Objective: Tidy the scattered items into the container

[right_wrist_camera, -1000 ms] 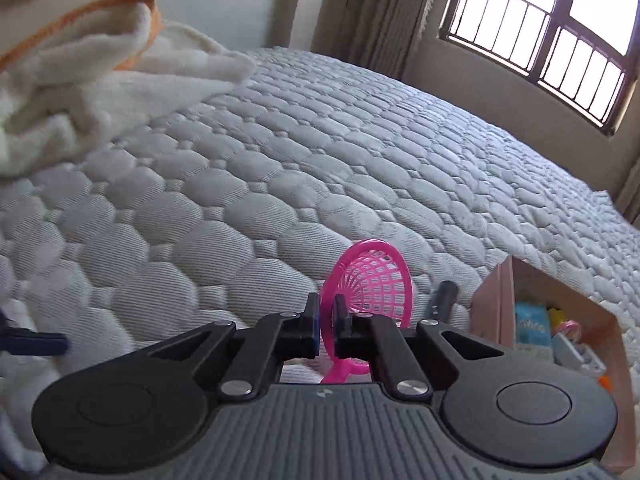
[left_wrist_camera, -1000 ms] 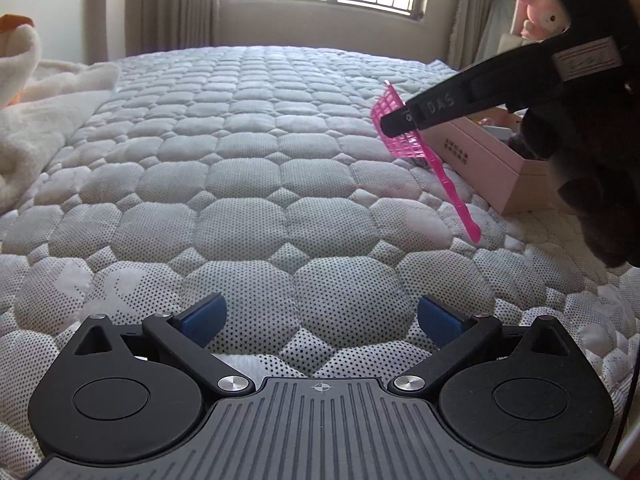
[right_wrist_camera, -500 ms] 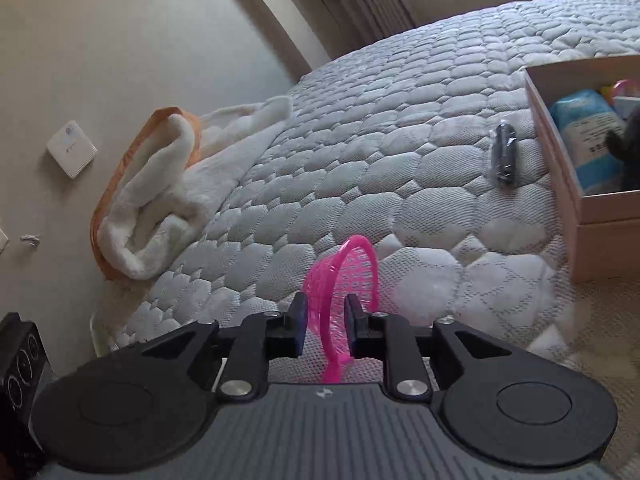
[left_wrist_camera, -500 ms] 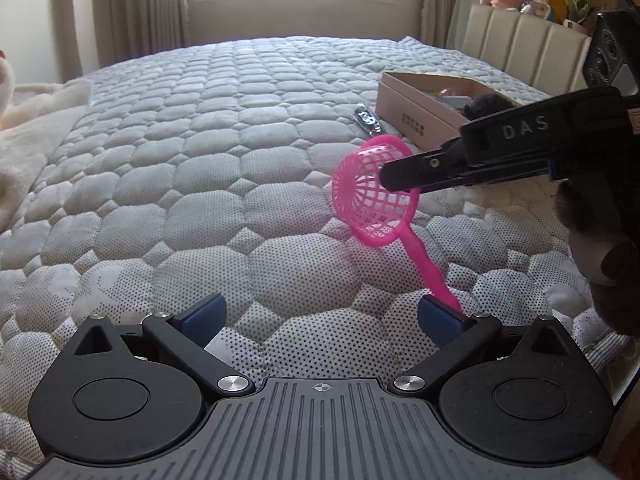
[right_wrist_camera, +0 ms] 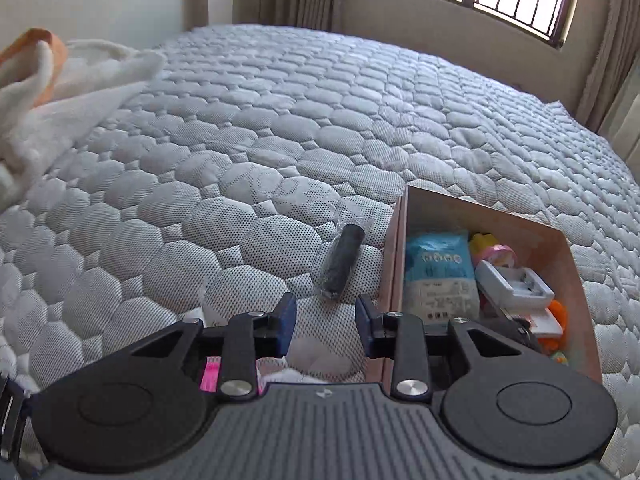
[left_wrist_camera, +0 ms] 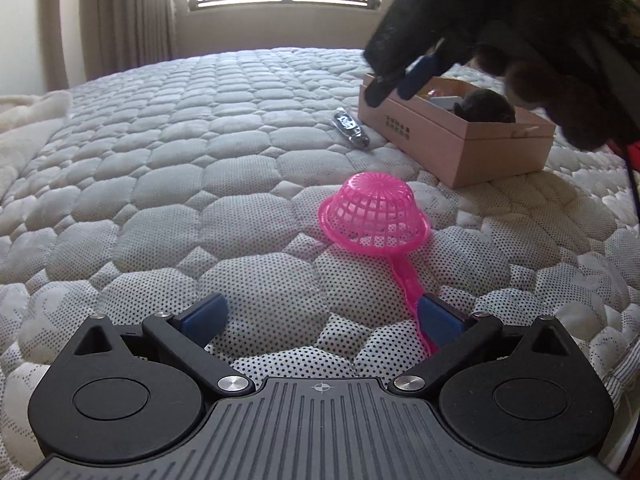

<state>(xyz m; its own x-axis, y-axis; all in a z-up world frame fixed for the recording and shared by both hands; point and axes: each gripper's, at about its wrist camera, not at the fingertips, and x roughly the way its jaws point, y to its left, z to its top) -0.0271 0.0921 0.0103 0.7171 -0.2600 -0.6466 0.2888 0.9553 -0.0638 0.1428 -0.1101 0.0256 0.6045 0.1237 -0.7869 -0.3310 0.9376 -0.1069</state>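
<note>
A: The pink strainer (left_wrist_camera: 376,212) — where does it lie?

B: Upside down on the quilted mattress (left_wrist_camera: 168,200), dome up, rim on the fabric. Its handle runs toward the left gripper (left_wrist_camera: 320,316), and the end of it sits right at the inner face of that gripper's right-hand blue pad. Whether it touches the pad, I cannot tell.

A: And the left gripper itself?

B: Its jaws stand wide apart, low over the mattress, gripping nothing.

A: The right gripper (right_wrist_camera: 325,322)?

B: Its jaws are opening, parted a modest way, and nothing is between them; only mattress shows through the gap. From the left wrist view it hangs above the near corner of the cardboard box (left_wrist_camera: 460,152), carried by a dark furry sleeve (left_wrist_camera: 540,40).

A: What else is loose?

B: A black cylinder in a clear wrapper (right_wrist_camera: 342,262) lies on the mattress just beside the box's left wall, apart from the strainer.

A: What is in the box?

B: A pale blue packet (right_wrist_camera: 438,276), a white plastic piece (right_wrist_camera: 516,286), something pink and yellow behind, something orange at the near right. A dark fuzzy thing also shows there in the left wrist view.

A: Anything further off?

B: A white blanket with an orange edge (right_wrist_camera: 44,84) bunched at the far left.
</note>
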